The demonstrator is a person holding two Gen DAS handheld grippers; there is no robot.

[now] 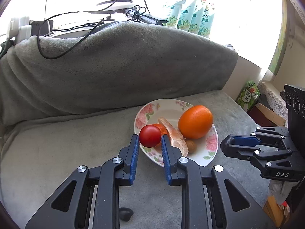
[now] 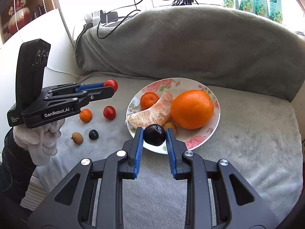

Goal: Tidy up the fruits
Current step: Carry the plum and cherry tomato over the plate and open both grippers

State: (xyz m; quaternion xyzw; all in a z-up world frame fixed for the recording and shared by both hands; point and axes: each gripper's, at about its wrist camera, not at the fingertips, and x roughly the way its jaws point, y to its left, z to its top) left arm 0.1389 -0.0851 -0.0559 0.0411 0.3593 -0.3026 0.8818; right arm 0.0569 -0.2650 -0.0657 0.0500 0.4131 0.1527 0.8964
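- Nearest the left cam: left gripper (image 1: 148, 140), blue pads clamped on a red cherry tomato (image 1: 150, 135), held at the near-left rim of the plate (image 1: 207, 153).
- Right gripper (image 2: 154, 136) likewise clenched, grasping a dark plum (image 2: 154, 134) w/ both blue pads against its sides, over the plate's near edge.
- From the right cam the left gripper shows at far left, carried by a hand in a pale glove (image 2: 41, 139) w/ a dark sleeve (image 2: 13, 169); the tomato sticks out at its tips.
- Plate = white w/ pink flower print, sits on a grey blanket (image 2: 247, 143) covering the seat.
- On the plate: big orange (image 2: 192, 109) on the right side, peeled citrus segment (image 2: 152, 112) touching it, small mandarin (image 2: 149, 100) at back-left just beside the segment, brown longan (image 2: 171, 126) at the front between segment & orange.
- Loose fruit on the blanket, left of the plate: 2nd mandarin (image 2: 85, 115), 2nd red tomato (image 2: 109, 112), another longan (image 2: 77, 138), small dark fruit (image 2: 93, 134). All apart from each other, none touching the plate.
- Behind: a grey-covered backrest (image 1: 114, 66) w/ a black cable (image 1: 63, 55) draped over its top.
- Teal floral packs (image 1: 188, 13) stand along the bright window ledge; green pack (image 1: 247, 95) lower right, off the seat's end.
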